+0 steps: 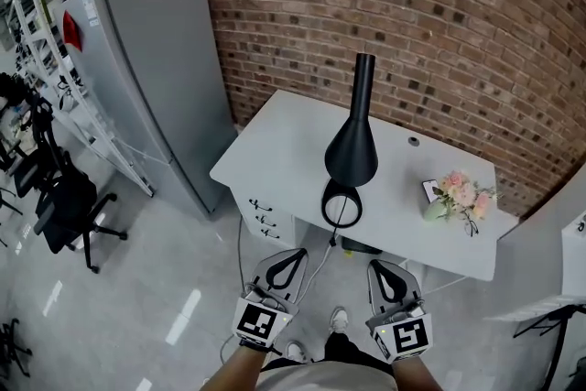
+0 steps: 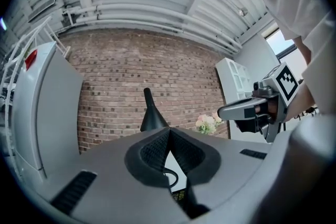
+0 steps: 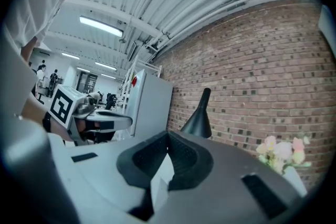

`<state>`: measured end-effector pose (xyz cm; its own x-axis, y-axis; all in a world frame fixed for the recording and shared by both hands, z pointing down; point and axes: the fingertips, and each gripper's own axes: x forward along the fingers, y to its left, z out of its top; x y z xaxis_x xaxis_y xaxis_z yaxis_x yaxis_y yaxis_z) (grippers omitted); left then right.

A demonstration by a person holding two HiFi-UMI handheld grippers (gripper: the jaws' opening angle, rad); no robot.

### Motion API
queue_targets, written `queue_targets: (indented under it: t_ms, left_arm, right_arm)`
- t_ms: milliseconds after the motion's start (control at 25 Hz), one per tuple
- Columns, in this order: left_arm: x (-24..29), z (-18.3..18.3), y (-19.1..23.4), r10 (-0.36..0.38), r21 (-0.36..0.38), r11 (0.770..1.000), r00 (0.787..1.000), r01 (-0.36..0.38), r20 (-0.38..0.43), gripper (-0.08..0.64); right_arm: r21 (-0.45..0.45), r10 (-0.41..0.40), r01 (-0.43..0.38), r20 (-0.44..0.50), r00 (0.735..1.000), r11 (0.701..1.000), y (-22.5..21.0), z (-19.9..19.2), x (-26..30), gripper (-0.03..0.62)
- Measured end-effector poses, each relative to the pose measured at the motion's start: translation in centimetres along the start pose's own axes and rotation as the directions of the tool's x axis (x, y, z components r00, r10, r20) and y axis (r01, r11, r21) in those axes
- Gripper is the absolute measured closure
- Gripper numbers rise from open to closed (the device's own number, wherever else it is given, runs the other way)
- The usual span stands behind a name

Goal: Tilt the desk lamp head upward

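A black desk lamp (image 1: 351, 151) stands on the white desk (image 1: 284, 146). Its cone head sits over a ring base (image 1: 341, 205) and its slim neck points toward the brick wall. My left gripper (image 1: 295, 253) and right gripper (image 1: 378, 265) hang side by side in front of the desk, short of its near edge. Both are shut and hold nothing. In the left gripper view the lamp (image 2: 151, 114) rises just beyond the closed left gripper (image 2: 169, 131). The right gripper view shows the lamp (image 3: 198, 116) beyond the closed right gripper (image 3: 168, 137).
A small pot of pink flowers (image 1: 458, 195) and a small card (image 1: 430, 190) sit at the desk's right end. A drawer unit (image 1: 267, 217) is under the desk. A tall grey cabinet (image 1: 156, 69) stands left, with an office chair (image 1: 64, 206) and white racks (image 1: 46, 23) beyond.
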<state>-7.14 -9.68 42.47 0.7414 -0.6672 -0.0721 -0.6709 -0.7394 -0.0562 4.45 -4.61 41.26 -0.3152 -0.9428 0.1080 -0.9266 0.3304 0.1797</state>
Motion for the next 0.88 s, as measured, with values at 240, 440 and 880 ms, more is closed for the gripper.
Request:
queue_targets:
  t_ms: [240, 440, 880]
  left_arm:
    - [2.1, 0.1, 1.0, 0.047, -0.011, 0.999, 0.999, -0.047, -0.004, 0.557]
    - [3.0, -0.2, 2.3, 0.092, -0.021, 0.996, 0.996, -0.092, -0.013, 0.557]
    - [6.0, -1.1, 3.2, 0.123, -0.032, 0.992, 0.992, -0.124, -0.028, 0.557]
  right_arm:
    - [0.011, -0.009, 0.009, 0.028, 1.0, 1.0, -3.3, 0.2, 1.5, 0.577]
    - [0.018, -0.017, 0.016, 0.024, 1.0, 1.0, -5.6, -0.1, 2.5, 0.577]
    - [0.042, -0.035, 0.034, 0.023, 0.999, 0.999, -9.9, -1.3, 4.2, 0.577]
